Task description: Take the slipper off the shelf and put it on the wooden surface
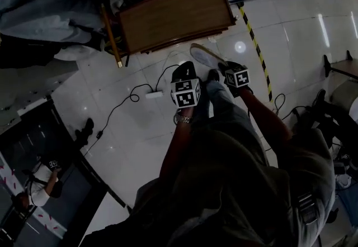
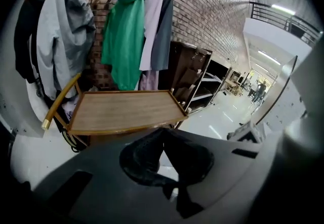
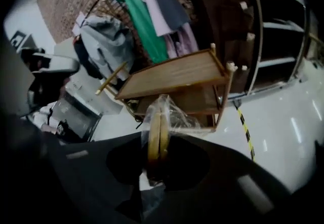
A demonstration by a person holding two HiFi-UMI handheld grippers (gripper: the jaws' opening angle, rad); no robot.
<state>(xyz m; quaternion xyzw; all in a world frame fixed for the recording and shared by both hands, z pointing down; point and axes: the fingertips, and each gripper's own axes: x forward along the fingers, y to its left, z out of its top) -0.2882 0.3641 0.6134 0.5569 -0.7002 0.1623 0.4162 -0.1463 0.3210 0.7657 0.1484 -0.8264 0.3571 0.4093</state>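
Clamping a tan flat slipper wrapped in clear plastic, the right gripper holds it edge-up over the white tiled floor. The slipper sits near the front edge of the brown wooden worktop without touching it. Left gripper: jaw tips together, nothing between them; it hangs just beside the right one and faces the worktop. A green hooded garment hangs on a rail behind the worktop.

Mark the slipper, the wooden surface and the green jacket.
slipper (image 3: 153,137): right gripper view, on its yellow sole.
wooden surface (image 2: 126,110): left gripper view, middle of the top.
green jacket (image 2: 124,40): left gripper view, on its chest.
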